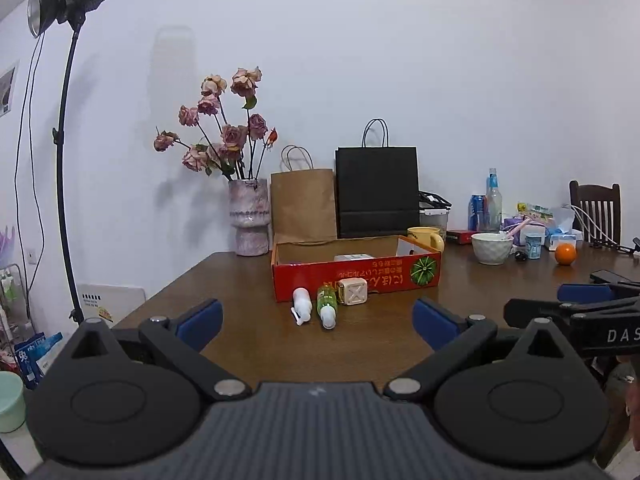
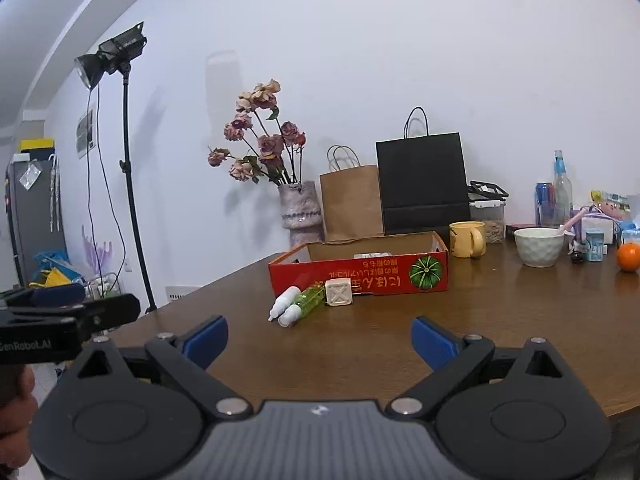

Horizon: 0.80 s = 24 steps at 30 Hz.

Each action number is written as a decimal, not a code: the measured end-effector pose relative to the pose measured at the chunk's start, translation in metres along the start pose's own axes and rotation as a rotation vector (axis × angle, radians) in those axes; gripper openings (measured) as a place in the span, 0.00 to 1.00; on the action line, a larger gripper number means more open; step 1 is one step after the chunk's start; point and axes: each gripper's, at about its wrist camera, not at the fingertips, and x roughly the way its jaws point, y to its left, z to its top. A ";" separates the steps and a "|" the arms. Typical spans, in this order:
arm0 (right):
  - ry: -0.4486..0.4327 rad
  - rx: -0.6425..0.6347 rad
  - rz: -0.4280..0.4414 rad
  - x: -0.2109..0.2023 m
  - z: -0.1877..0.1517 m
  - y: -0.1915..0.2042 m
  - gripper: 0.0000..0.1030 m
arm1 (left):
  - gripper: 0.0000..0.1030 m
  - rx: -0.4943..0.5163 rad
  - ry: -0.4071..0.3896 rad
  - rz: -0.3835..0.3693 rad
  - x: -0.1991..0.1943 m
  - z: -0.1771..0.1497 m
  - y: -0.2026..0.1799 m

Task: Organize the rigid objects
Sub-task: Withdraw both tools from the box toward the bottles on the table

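A white spray bottle (image 1: pixel 302 305) (image 2: pixel 283 299), a green bottle with a white cap (image 1: pixel 327 305) (image 2: pixel 303 304) and a beige cube (image 1: pixel 352 291) (image 2: pixel 339 291) lie on the brown table in front of a red cardboard box (image 1: pixel 356 274) (image 2: pixel 360 276). A white item lies inside the box. My left gripper (image 1: pixel 318 322) is open and empty, well short of the bottles. My right gripper (image 2: pixel 320 338) is open and empty, also short of them. The right gripper shows at the right edge of the left wrist view (image 1: pixel 580 304), and the left gripper at the left edge of the right wrist view (image 2: pixel 64 304).
Behind the box stand a vase of dried roses (image 1: pixel 249 216), a brown paper bag (image 1: pixel 303 204), a black bag (image 1: pixel 377 190) and a yellow mug (image 2: pixel 467 239). To the right are a white bowl (image 2: pixel 539 247), an orange (image 2: pixel 629 257), bottles and a chair (image 1: pixel 596 210). A light stand (image 2: pixel 128 168) stands left.
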 end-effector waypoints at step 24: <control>0.160 -0.008 0.002 0.120 0.019 -0.011 0.90 | 1.00 -0.077 0.145 0.089 0.115 0.006 0.037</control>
